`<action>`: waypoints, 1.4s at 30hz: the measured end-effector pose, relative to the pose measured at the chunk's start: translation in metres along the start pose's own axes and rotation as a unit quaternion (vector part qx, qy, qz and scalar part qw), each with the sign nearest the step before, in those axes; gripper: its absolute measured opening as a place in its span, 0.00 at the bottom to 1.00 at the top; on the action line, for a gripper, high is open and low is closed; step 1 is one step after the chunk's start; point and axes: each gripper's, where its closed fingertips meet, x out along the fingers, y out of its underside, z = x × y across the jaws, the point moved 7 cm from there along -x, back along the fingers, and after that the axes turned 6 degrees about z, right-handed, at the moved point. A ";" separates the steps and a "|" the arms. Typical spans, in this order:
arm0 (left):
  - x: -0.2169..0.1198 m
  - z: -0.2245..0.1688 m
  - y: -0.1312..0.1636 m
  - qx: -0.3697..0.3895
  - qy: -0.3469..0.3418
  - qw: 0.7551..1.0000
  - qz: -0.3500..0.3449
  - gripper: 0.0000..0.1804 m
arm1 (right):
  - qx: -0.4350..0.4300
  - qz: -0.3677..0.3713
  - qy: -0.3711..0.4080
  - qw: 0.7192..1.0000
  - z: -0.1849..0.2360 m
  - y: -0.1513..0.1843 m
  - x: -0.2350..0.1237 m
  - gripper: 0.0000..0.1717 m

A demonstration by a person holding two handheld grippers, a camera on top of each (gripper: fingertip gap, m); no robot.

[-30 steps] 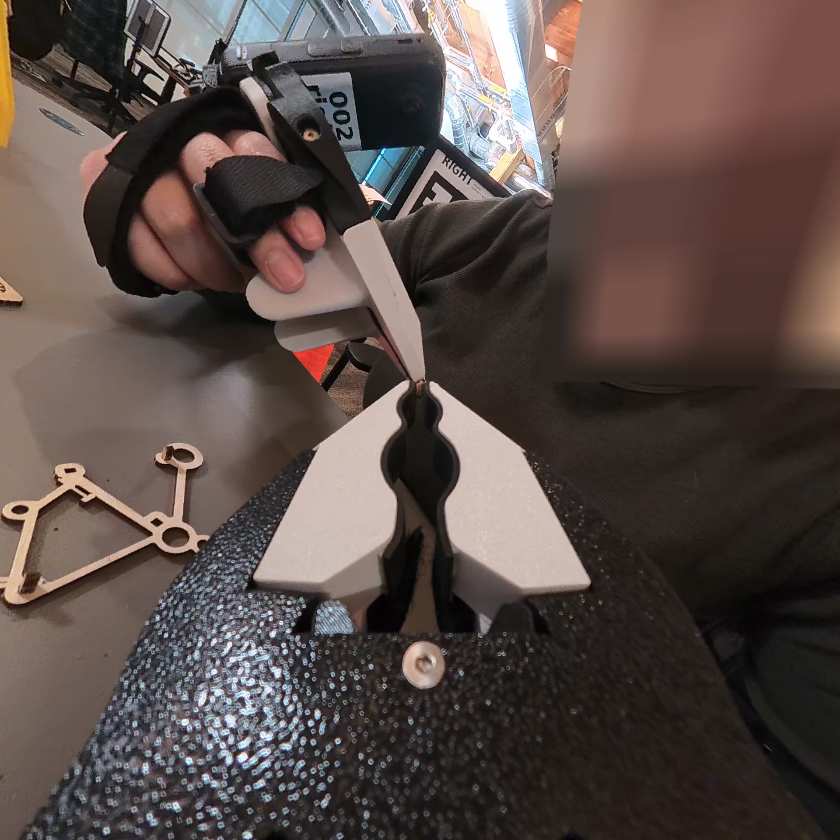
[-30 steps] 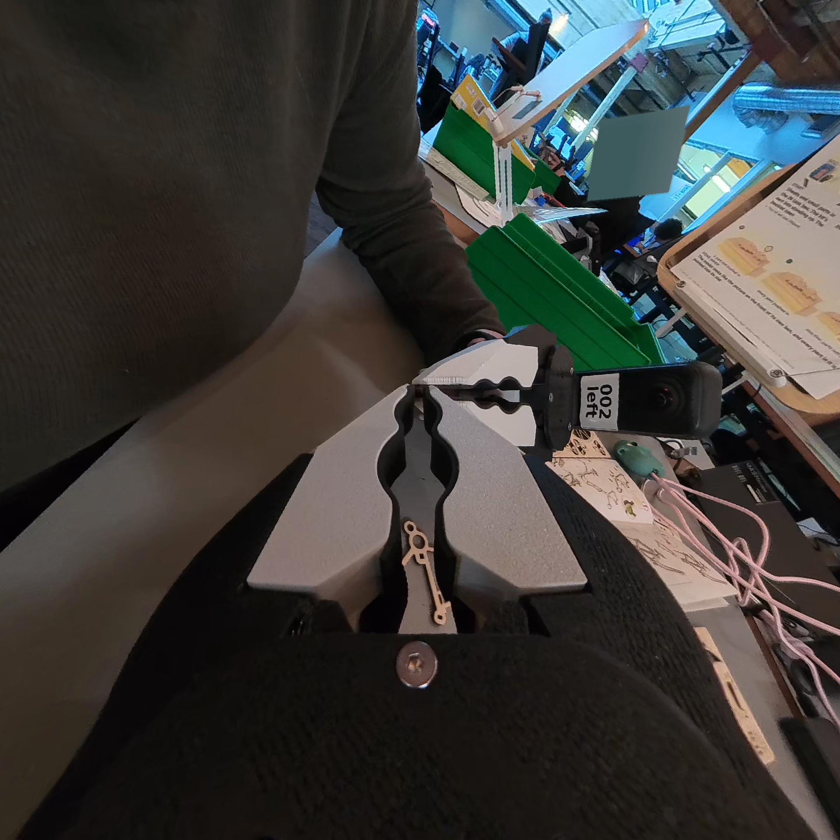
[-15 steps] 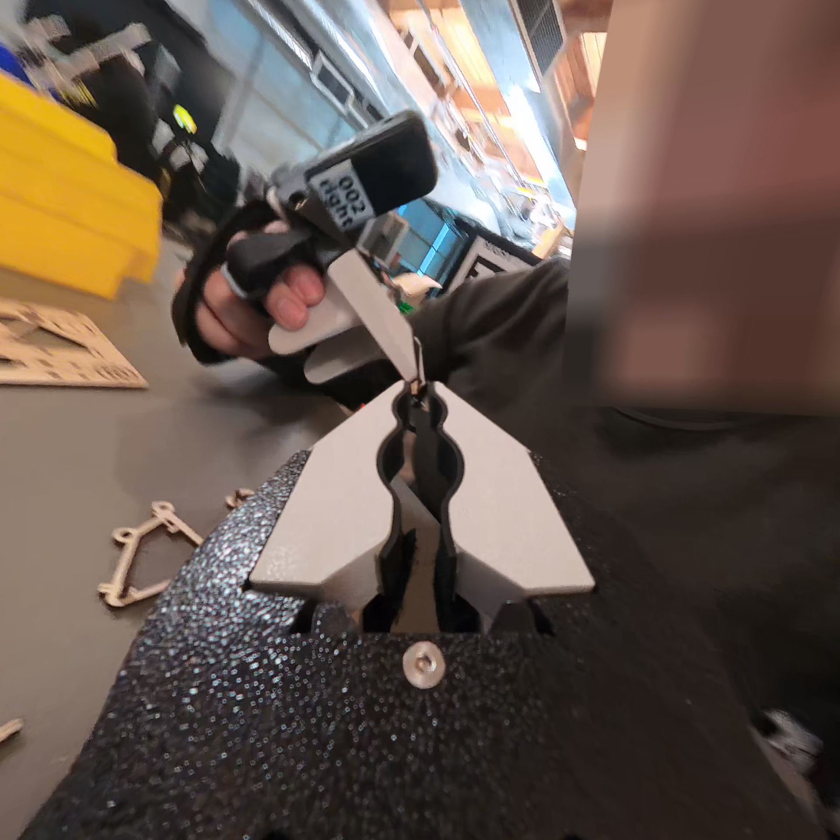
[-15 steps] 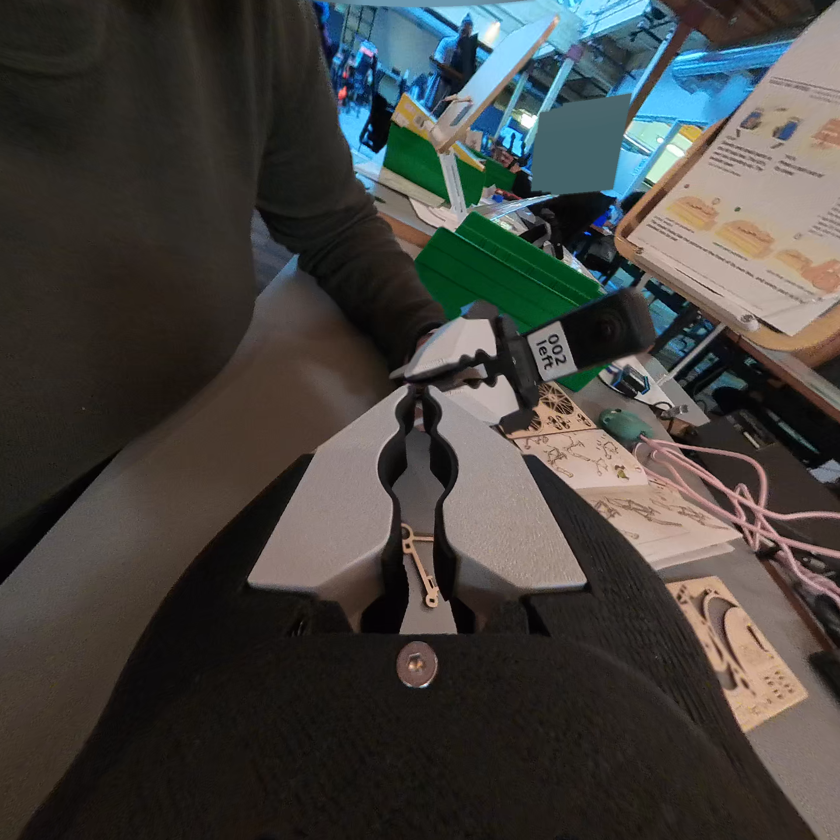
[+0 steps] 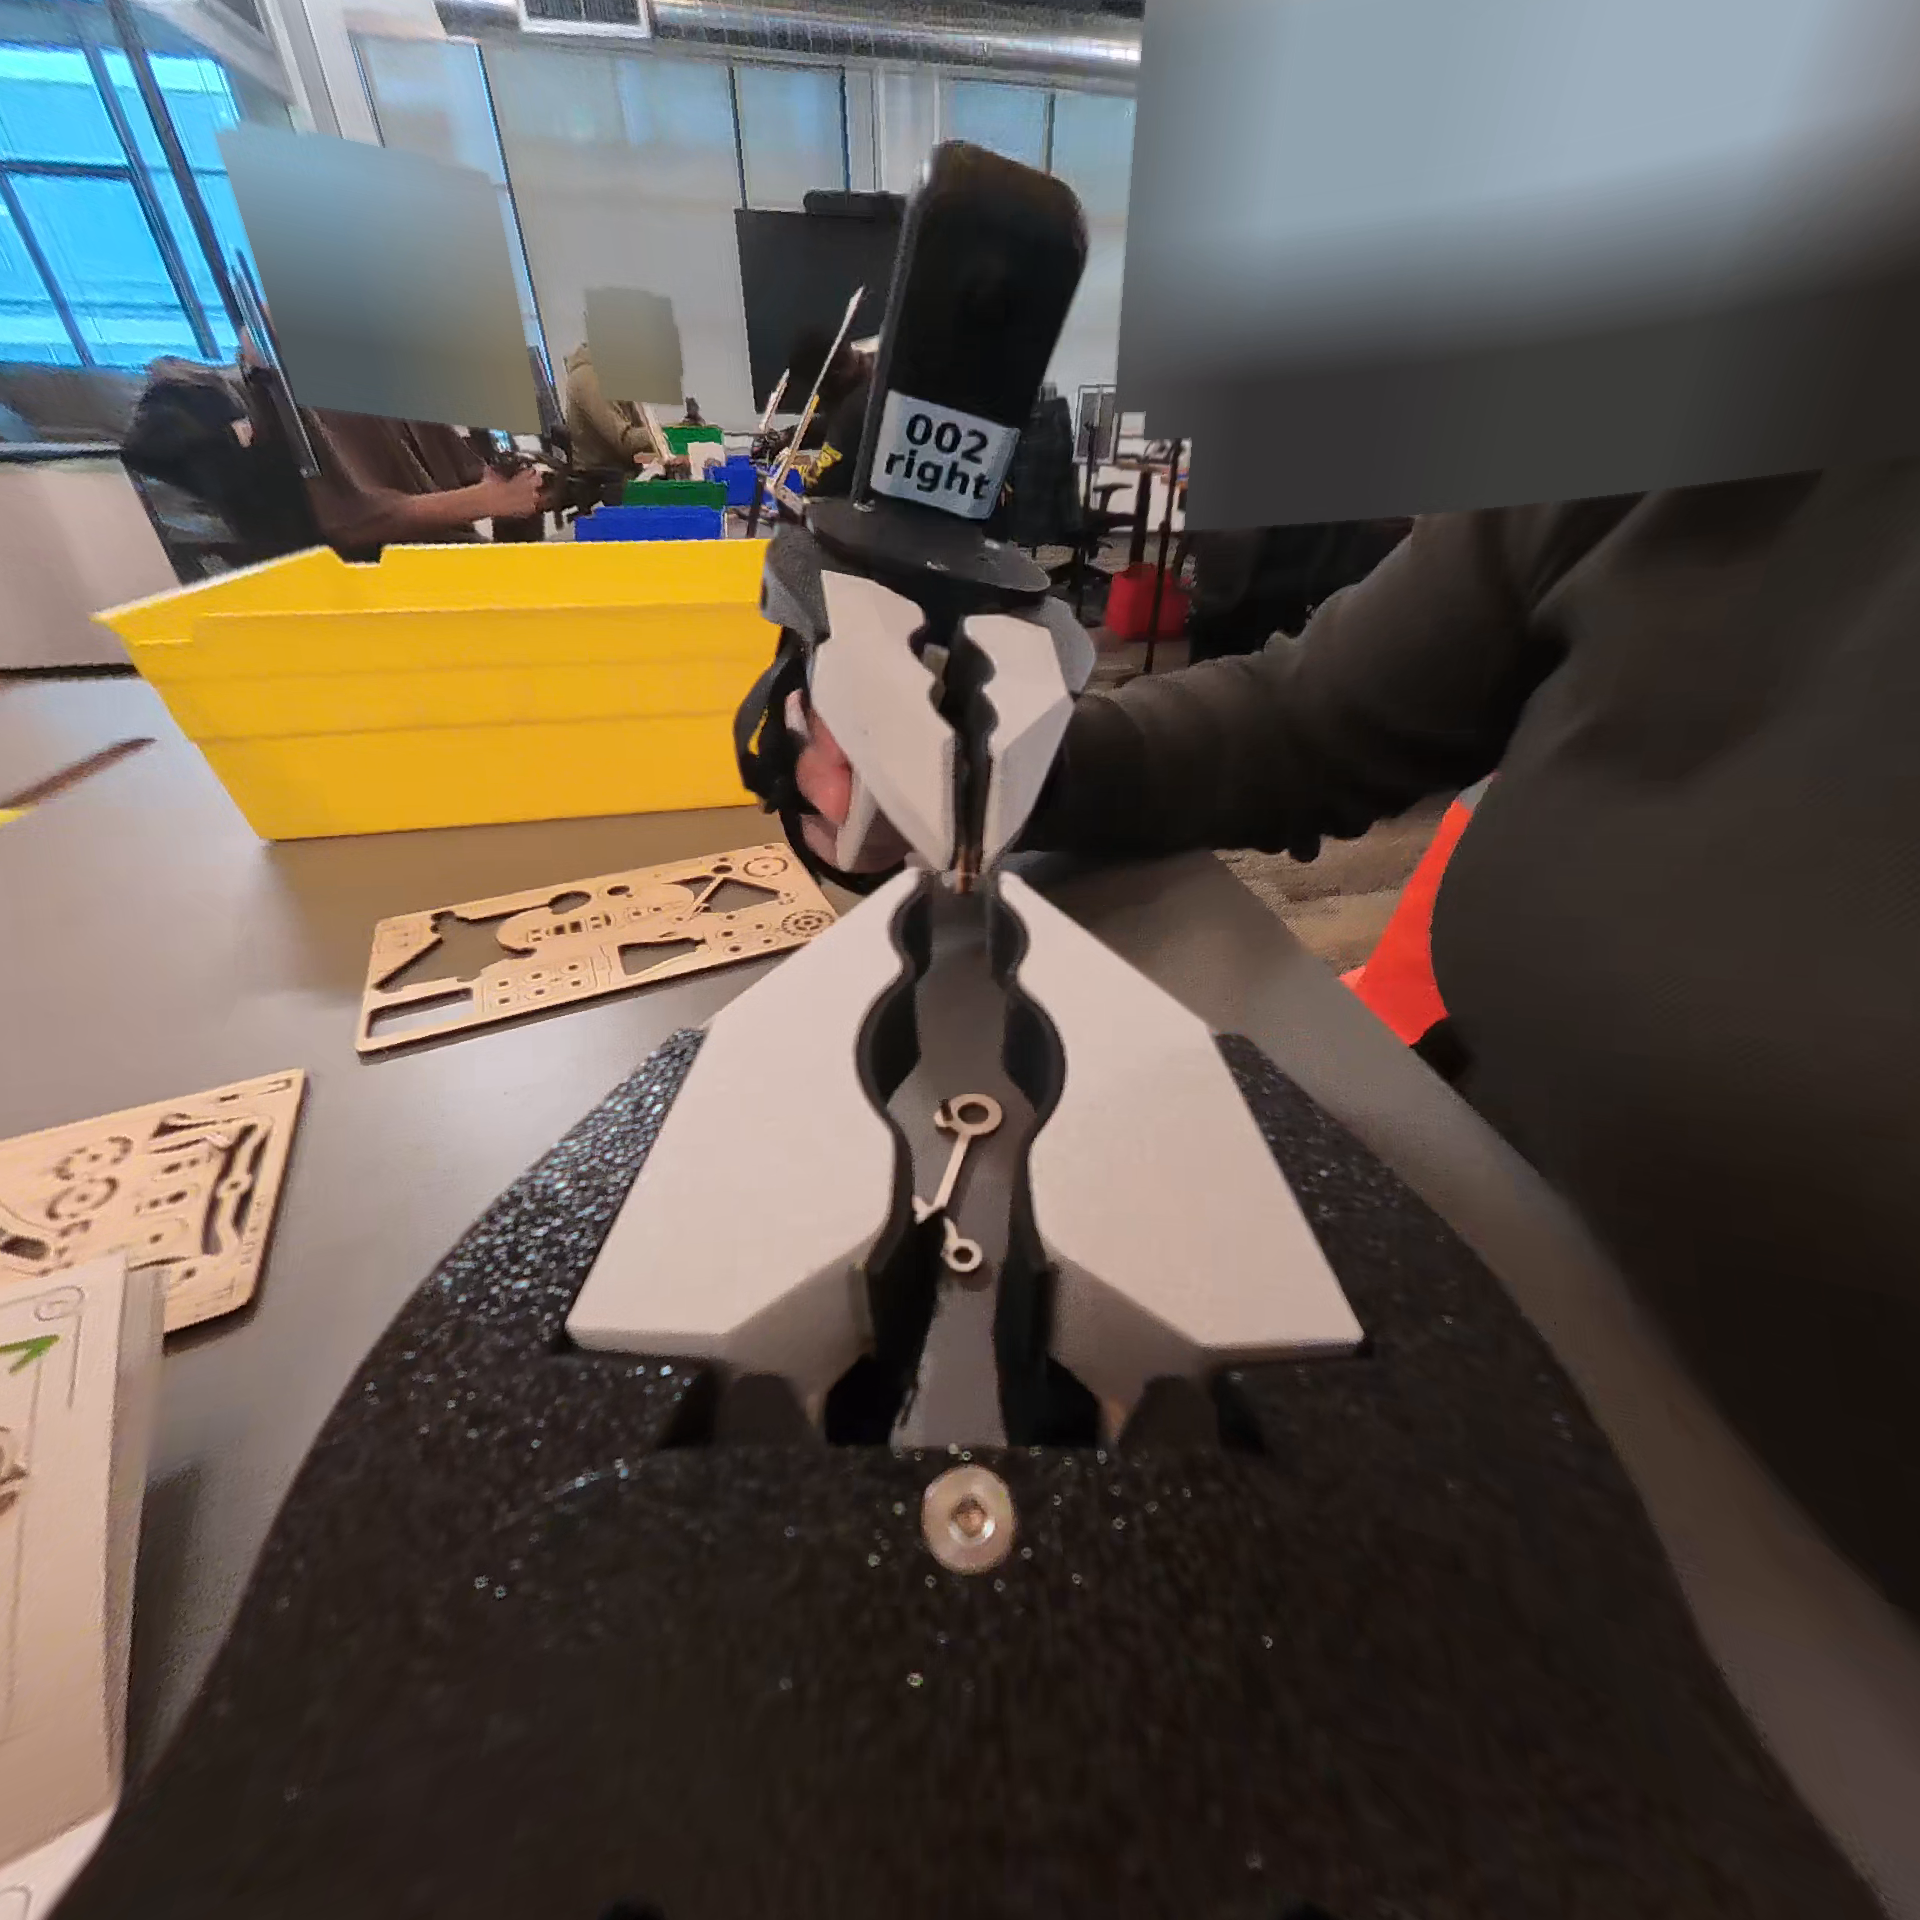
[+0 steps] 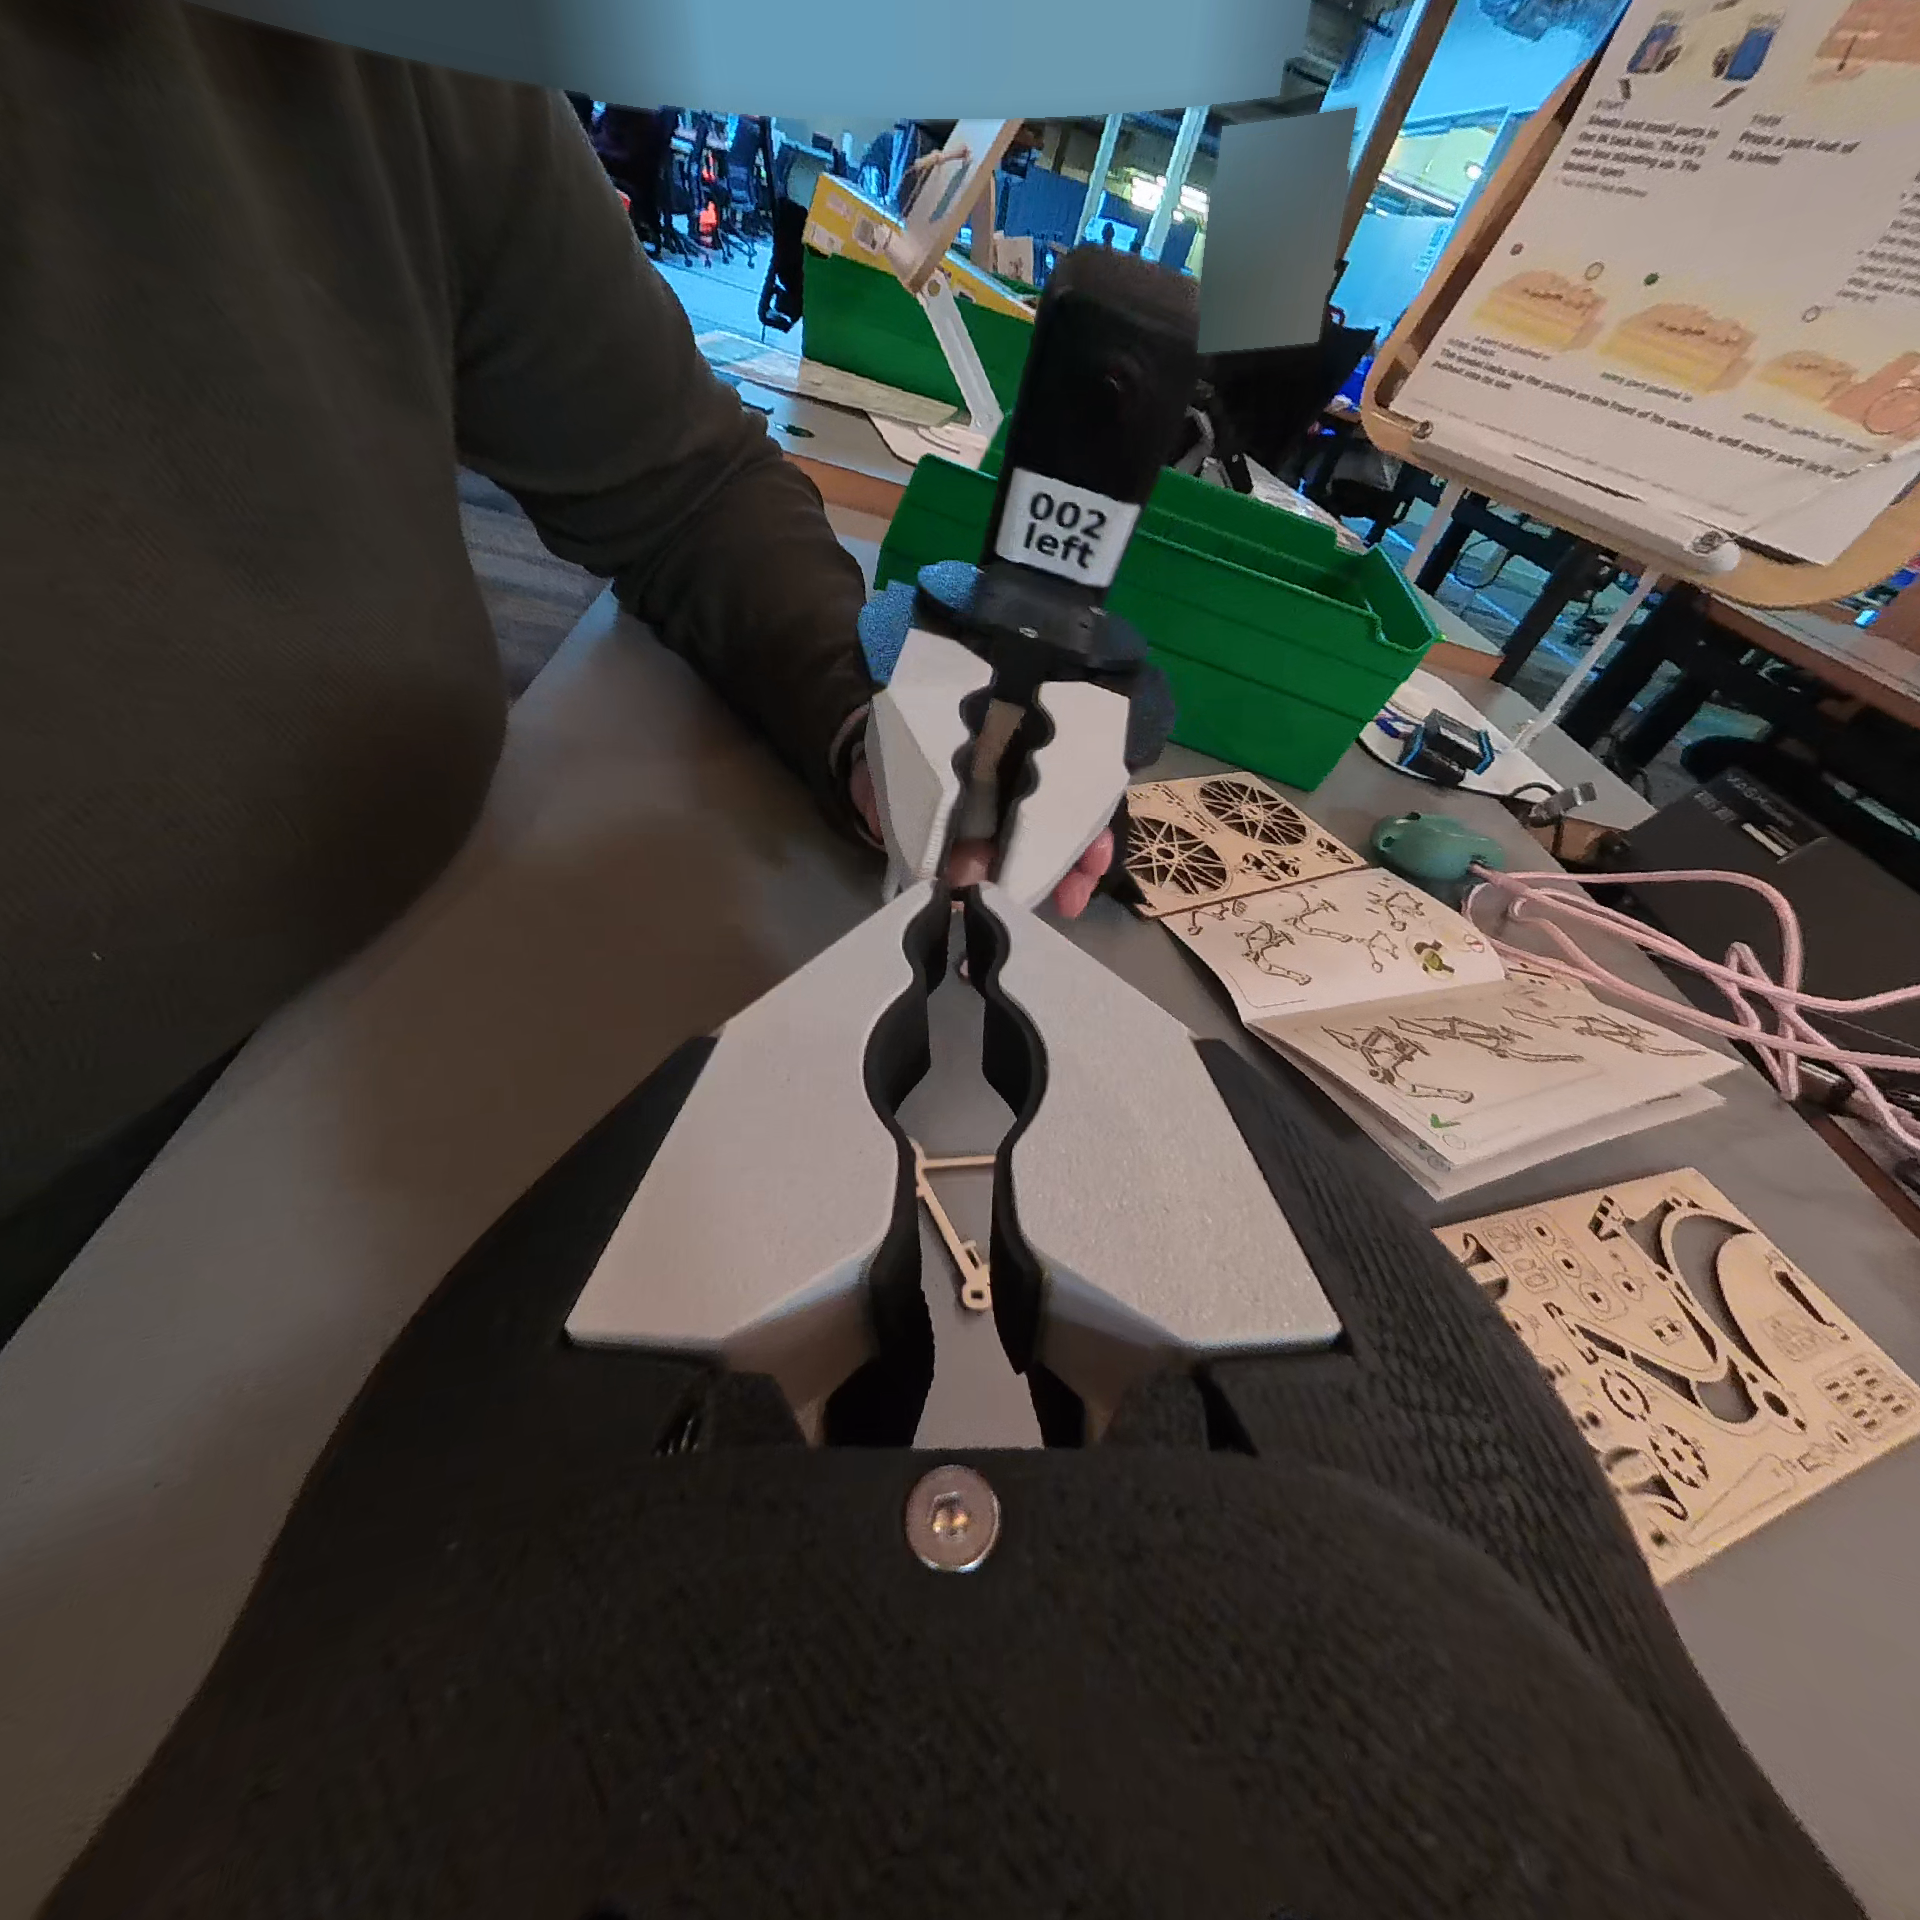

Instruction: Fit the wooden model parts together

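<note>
left hand-held gripper (image 5: pixel 961 883) slightly parted, bare; right hand-held gripper (image 6: pixel 956 914) clamps a thin wooden part (image 5: pixel 968 852)

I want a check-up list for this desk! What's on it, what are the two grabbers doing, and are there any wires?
Surface: dark grey table, with no spills seen.
Job's things: a thin wooden part sits edge-on at the right gripper's tip. Punched wooden sheets and an open instruction booklet lie flat.
Clutter: yellow bin, green bin, small teal object.
Grippers: right gripper is shut on the thin wooden part. Left gripper faces it tip to tip, fingertips slightly apart, gripping nothing.
Cables: pink cords are bunched near the booklet.
Surroundings: instruction board on a stand, and people at desks behind.
</note>
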 end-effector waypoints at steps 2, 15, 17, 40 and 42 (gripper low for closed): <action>0.000 0.000 0.001 0.000 0.002 1.000 0.003 0.03 | -0.001 0.002 0.004 1.000 0.000 0.000 0.000 0.00; 0.001 0.000 0.004 0.074 -0.057 0.995 0.034 0.00 | 0.001 0.025 0.016 1.000 -0.002 0.003 0.002 0.00; 0.002 -0.003 0.003 0.105 -0.075 0.991 0.041 0.00 | 0.002 0.020 0.014 1.000 -0.002 0.002 0.002 0.00; -0.001 -0.013 -0.006 0.110 -0.025 0.993 -0.022 0.00 | -0.034 -0.044 0.011 0.998 0.010 -0.012 0.003 0.01; -0.001 -0.013 -0.007 0.109 -0.023 0.993 -0.023 0.00 | -0.035 -0.043 0.011 0.998 0.010 -0.012 0.003 0.01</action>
